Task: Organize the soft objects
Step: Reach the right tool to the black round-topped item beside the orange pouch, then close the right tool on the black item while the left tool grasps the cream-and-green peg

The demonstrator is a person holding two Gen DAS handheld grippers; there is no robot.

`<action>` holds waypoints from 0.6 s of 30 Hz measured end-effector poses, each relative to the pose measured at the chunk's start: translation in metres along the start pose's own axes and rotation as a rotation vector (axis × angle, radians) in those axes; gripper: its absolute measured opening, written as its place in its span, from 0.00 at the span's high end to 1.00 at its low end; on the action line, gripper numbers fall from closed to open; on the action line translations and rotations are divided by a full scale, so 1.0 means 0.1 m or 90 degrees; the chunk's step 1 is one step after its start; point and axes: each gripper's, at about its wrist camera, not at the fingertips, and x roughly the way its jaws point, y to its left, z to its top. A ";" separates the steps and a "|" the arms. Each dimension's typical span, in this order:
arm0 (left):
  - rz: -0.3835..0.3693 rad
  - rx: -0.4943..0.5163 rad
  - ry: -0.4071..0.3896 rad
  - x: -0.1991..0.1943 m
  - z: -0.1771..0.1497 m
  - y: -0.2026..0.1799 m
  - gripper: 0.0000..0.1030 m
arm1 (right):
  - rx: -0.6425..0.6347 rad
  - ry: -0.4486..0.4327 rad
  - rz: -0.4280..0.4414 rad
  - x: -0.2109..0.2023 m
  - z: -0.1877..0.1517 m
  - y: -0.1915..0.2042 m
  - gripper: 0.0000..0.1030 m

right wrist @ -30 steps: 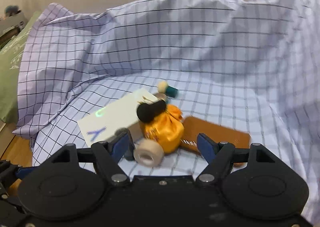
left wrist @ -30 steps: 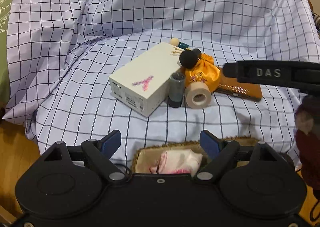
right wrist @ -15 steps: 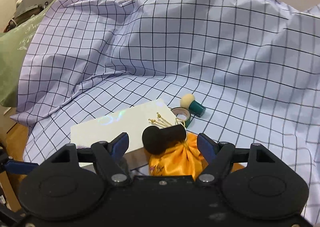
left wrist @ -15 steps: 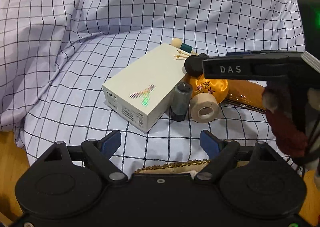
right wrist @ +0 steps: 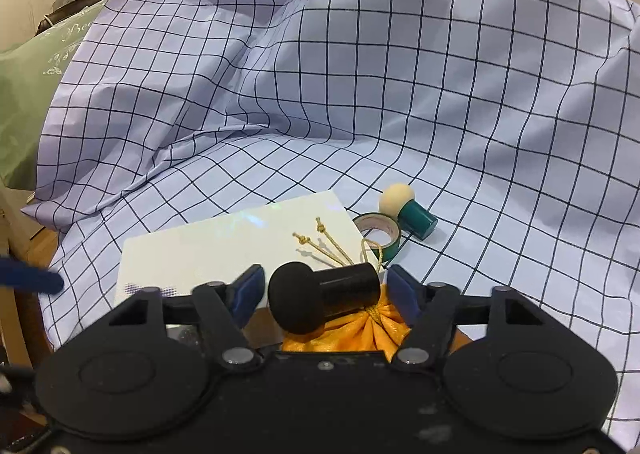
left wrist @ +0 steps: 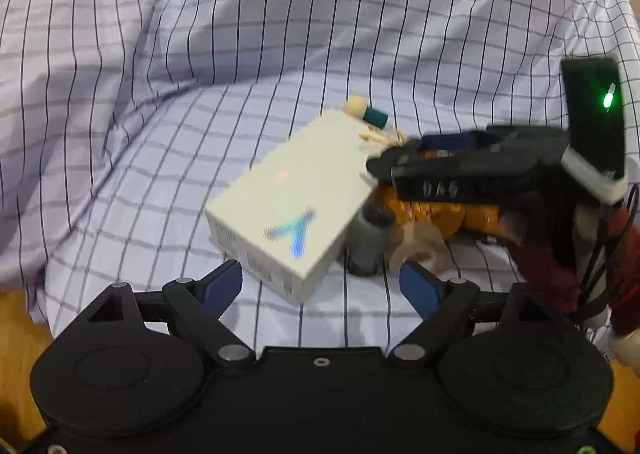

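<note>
An orange drawstring pouch [right wrist: 360,330] lies on the checked cloth, with a black sponge-tipped applicator [right wrist: 320,296] resting on it. My right gripper [right wrist: 324,292] is open, its blue fingers on either side of the applicator and pouch. In the left wrist view the pouch [left wrist: 444,214] shows under the right gripper's body. My left gripper [left wrist: 320,286] is open and empty, just in front of a white box [left wrist: 292,206].
A grey tube [left wrist: 368,238] and a beige tape roll [left wrist: 420,242] stand beside the box. A green tape roll [right wrist: 378,232] and a cream-tipped green applicator [right wrist: 408,208] lie behind it. The checked cloth [right wrist: 400,74] rises at the back. A green cushion [right wrist: 24,94] is far left.
My right gripper has moved forward and down over the pouch and black applicator. My left gripper has moved forward toward the white box; the basket near it has left view.
</note>
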 end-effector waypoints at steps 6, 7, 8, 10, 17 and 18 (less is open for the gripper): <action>0.011 0.010 -0.028 0.04 0.22 0.05 0.20 | 0.036 -0.013 0.021 -0.01 -0.02 -0.10 0.44; 0.015 0.011 -0.031 0.05 0.27 0.05 0.20 | 0.049 -0.019 0.021 -0.03 -0.03 -0.13 0.44; 0.017 0.010 -0.036 0.06 0.33 0.06 0.20 | 0.062 -0.025 0.021 -0.05 -0.02 -0.17 0.44; 0.017 0.010 -0.042 0.09 0.44 0.06 0.20 | 0.086 -0.040 0.007 -0.10 -0.02 -0.24 0.44; 0.019 0.019 -0.037 0.34 0.96 -0.06 0.20 | 0.198 -0.075 -0.081 -0.24 -0.09 -0.54 0.44; 0.017 0.026 -0.035 0.40 1.03 -0.09 0.20 | 0.205 -0.076 -0.093 -0.26 -0.11 -0.56 0.44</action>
